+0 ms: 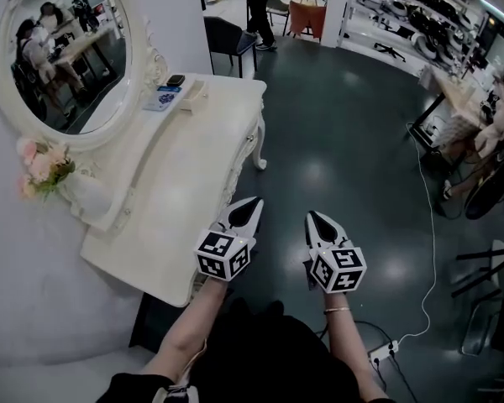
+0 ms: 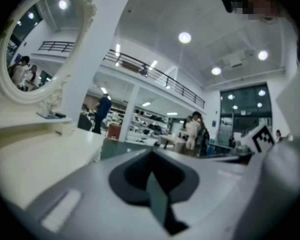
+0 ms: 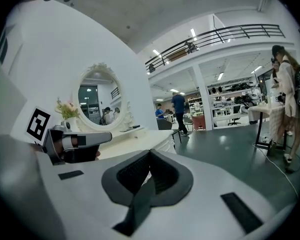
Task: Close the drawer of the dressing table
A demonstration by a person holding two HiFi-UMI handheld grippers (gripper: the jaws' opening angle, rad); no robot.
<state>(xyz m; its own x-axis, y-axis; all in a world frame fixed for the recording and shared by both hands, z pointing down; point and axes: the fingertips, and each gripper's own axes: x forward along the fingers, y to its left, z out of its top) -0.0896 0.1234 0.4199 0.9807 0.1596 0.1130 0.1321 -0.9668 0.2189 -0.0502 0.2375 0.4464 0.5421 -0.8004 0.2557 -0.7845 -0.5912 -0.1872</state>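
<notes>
The white dressing table (image 1: 185, 191) stands along the left wall under its oval mirror (image 1: 63, 49). Along its carved front edge (image 1: 239, 162) I can make out no drawer standing out. My left gripper (image 1: 255, 201) hovers just off the table's near front corner, shut and empty. My right gripper (image 1: 312, 216) is beside it over the dark floor, also shut with nothing in it. In the left gripper view the jaws (image 2: 151, 155) meet, with the tabletop (image 2: 35, 154) to the left. The right gripper view shows its closed jaws (image 3: 150, 156) and the table (image 3: 135, 141) ahead on the left.
A vase of pink flowers (image 1: 42, 168) sits on the table's raised back shelf. A phone and small items (image 1: 170, 91) lie at the far end. A dark chair (image 1: 227, 40) stands beyond the table. A white cable and power strip (image 1: 385, 351) lie on the floor at the right.
</notes>
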